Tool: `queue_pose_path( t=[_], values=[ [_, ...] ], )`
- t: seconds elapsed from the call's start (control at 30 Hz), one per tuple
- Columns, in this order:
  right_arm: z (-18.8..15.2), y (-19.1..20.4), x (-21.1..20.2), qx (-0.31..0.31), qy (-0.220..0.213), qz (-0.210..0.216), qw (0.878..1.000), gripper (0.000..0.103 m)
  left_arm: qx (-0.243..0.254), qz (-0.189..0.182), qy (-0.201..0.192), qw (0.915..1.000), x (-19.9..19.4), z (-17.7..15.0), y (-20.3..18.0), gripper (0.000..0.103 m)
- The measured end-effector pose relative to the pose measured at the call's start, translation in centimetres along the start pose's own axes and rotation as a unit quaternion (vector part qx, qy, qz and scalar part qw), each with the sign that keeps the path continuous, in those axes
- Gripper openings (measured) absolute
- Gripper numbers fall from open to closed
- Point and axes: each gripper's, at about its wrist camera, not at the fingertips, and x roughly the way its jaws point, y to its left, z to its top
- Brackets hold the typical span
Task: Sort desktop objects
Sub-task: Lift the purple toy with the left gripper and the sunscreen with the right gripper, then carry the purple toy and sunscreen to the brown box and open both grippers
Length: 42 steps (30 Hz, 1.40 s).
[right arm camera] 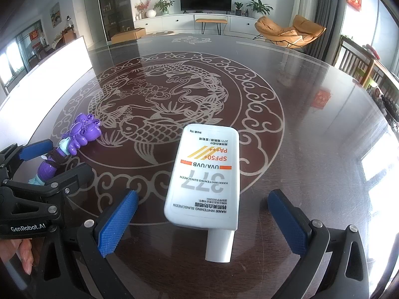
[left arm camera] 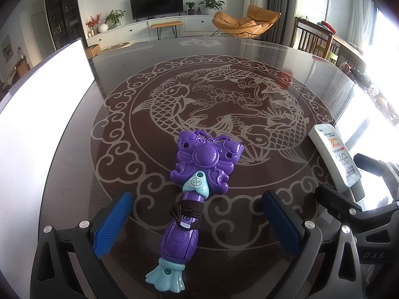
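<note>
Left wrist view: the left gripper (left arm camera: 197, 220) is spread wide around the handle of a purple toy wand (left arm camera: 193, 194) lying flat on the table (left arm camera: 311, 79), touching nothing.

Right wrist view: the right gripper (right arm camera: 203, 220) gapes around a white sunscreen bottle (right arm camera: 204, 177), cap toward the camera, not gripped.

Judging by this, neither of the 2 items is sorted yet.

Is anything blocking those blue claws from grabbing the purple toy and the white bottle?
Nothing visible does. The left gripper is open with the purple toy wand lying between its fingers; the right gripper is open around the sunscreen bottle. Only bare table surrounds both.
</note>
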Motion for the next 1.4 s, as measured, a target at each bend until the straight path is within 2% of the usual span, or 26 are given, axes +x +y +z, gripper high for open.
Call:
queue_pose_path(
  t=[0.47, 0.53, 0.6, 0.63, 0.7, 0.83, 0.9, 0.93, 0.97, 1.0, 1.03, 1.07, 1.1, 1.17, 1.2, 1.23, 1.3, 1.33, 1.4],
  values=[
    [0.0, 0.1, 0.0, 0.000, 0.000, 0.000, 1.000, 0.103, 0.002, -0.008, 0.004, 1.0000, 0.0, 0.0, 0.1, 0.103],
    [0.0, 0.1, 0.0, 0.000, 0.000, 0.000, 1.000, 0.103, 0.024, -0.021, 0.019, 0.9993, -0.1, 0.1, 0.2, 0.103],
    [0.0, 0.0, 0.0, 0.000, 0.000, 0.000, 1.000, 0.103, 0.074, -0.055, 0.055, 0.9942, -0.2, 0.5, 0.6, 0.103],
    [0.0, 0.1, 0.0, 0.000, 0.000, 0.000, 1.000, 0.103, 0.083, -0.056, 0.067, 0.9927, -0.3, 0.5, 0.8, 0.103],
    [0.0, 0.1, 0.0, 0.000, 0.000, 0.000, 1.000, 0.103, 0.072, -0.048, 0.087, 0.9925, -0.4, 0.6, 1.9, 0.103],
    [0.0, 0.1, 0.0, 0.000, 0.000, 0.000, 1.000, 0.103, 0.047, -0.044, 0.093, 0.9935, -0.3, 1.0, 2.2, 0.103],
    [0.1, 0.1, 0.0, -0.002, 0.000, 0.000, 1.000, 0.103, 0.060, -0.037, 0.089, 0.9935, 0.0, 1.2, 1.7, 0.103],
    [0.5, 0.0, 0.3, -0.015, 0.017, 0.010, 1.000, 0.103, 0.066, -0.041, 0.086, 0.9933, -0.1, 1.1, 1.3, 0.103],
    [1.1, 0.0, 0.5, -0.023, 0.035, 0.021, 0.999, 0.103, 0.072, -0.043, 0.076, 0.9936, -0.4, 0.9, 1.0, 0.100],
    [1.8, -0.7, 0.6, -0.021, 0.054, 0.038, 0.998, 0.103, 0.076, -0.047, 0.063, 0.9940, -0.7, 0.8, 0.8, 0.089],
    [2.8, -1.7, 0.8, -0.003, 0.071, 0.054, 0.996, 0.099, 0.079, -0.050, 0.053, 0.9943, -1.1, 0.8, 0.7, 0.069],
    [3.6, -2.4, 0.9, 0.013, 0.084, 0.059, 0.995, 0.092, 0.080, -0.052, 0.044, 0.9945, -1.4, 0.8, 0.6, 0.058],
    [4.4, -3.1, 1.0, 0.030, 0.099, 0.061, 0.993, 0.089, 0.080, -0.052, 0.039, 0.9947, -1.5, 1.1, 0.4, 0.042],
    [5.7, -3.8, 2.0, 0.054, 0.141, 0.071, 0.986, 0.088, 0.075, -0.052, 0.031, 0.9953, -1.7, 1.3, 0.4, 0.026],
    [6.1, -3.6, 2.3, 0.054, 0.155, 0.071, 0.984, 0.088, 0.071, -0.056, 0.028, 0.9955, -1.8, 1.4, 0.5, 0.021],
    [6.3, -3.0, 2.5, 0.040, 0.165, 0.061, 0.984, 0.085, 0.061, -0.063, 0.027, 0.9958, -1.8, 1.4, 0.9, 0.021],
    [6.2, -1.7, 2.4, -0.001, 0.176, 0.020, 0.984, 0.070, 0.046, -0.070, 0.023, 0.9962, -1.9, 1.1, 1.4, 0.021],
    [6.1, -1.0, 2.1, -0.020, 0.176, 0.005, 0.984, 0.054, 0.043, -0.072, 0.021, 0.9963, -1.8, 1.0, 1.7, 0.021],
    [5.8, -0.1, 1.6, -0.030, 0.191, 0.008, 0.981, 0.051, 0.038, -0.074, 0.016, 0.9964, -1.6, 1.1, 2.0, 0.021]
  ],
)
